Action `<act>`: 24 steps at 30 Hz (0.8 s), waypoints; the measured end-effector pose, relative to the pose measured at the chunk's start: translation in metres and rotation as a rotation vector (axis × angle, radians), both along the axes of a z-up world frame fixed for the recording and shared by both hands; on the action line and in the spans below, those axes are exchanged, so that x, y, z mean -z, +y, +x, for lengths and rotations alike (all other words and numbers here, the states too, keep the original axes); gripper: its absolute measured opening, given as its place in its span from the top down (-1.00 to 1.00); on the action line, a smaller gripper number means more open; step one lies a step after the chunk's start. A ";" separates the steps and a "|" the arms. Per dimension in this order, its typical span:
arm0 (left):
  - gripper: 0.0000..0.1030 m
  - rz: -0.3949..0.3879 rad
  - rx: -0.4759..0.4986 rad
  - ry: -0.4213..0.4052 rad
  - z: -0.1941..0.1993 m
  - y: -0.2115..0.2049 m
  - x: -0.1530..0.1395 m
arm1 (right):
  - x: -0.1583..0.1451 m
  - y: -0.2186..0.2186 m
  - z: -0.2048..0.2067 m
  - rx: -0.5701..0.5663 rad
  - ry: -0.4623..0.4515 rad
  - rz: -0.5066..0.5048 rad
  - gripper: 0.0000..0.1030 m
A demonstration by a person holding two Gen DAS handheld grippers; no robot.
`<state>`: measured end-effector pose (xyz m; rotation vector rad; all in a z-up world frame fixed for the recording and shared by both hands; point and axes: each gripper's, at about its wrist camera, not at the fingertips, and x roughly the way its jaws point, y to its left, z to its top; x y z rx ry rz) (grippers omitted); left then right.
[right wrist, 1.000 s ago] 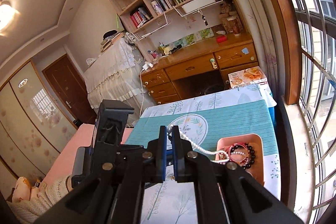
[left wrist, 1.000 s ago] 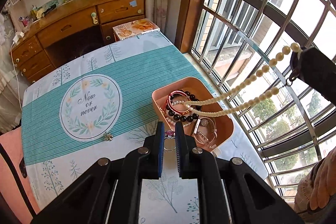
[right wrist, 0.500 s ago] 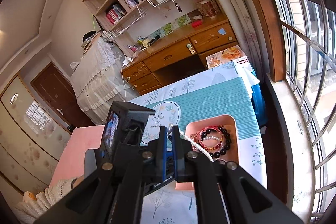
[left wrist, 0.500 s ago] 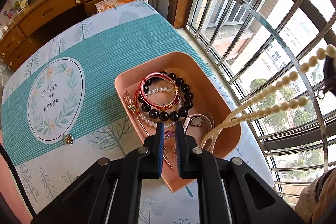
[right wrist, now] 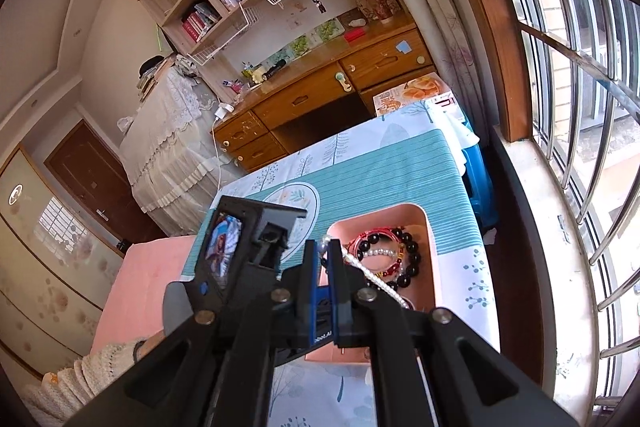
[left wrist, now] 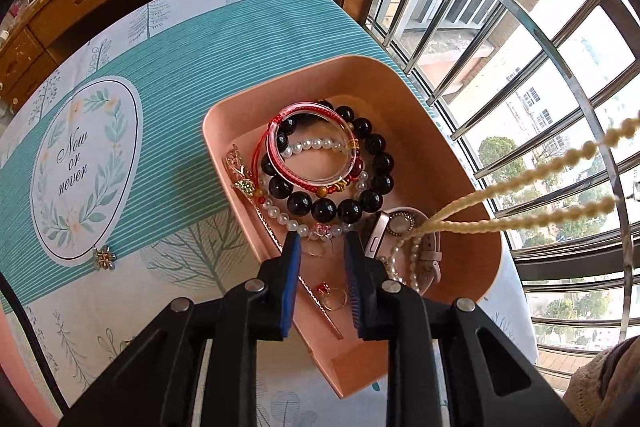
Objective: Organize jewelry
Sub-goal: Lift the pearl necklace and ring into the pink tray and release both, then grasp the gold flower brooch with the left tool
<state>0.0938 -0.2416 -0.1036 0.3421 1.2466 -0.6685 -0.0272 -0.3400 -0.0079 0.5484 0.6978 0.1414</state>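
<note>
The pearl necklace (left wrist: 520,183) runs off the frame's right edge.

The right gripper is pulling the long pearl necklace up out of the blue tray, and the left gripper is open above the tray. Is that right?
Almost. The tray is pink, not blue, as the left wrist view shows. The rest holds: the right gripper pinches the long pearl necklace, whose lower end reaches into the tray, and the left gripper is open above it.
</note>
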 end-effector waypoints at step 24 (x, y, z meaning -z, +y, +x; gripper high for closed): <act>0.00 -0.038 -0.174 -0.196 -0.020 0.126 -0.049 | 0.030 0.020 0.017 0.031 0.149 -0.009 0.89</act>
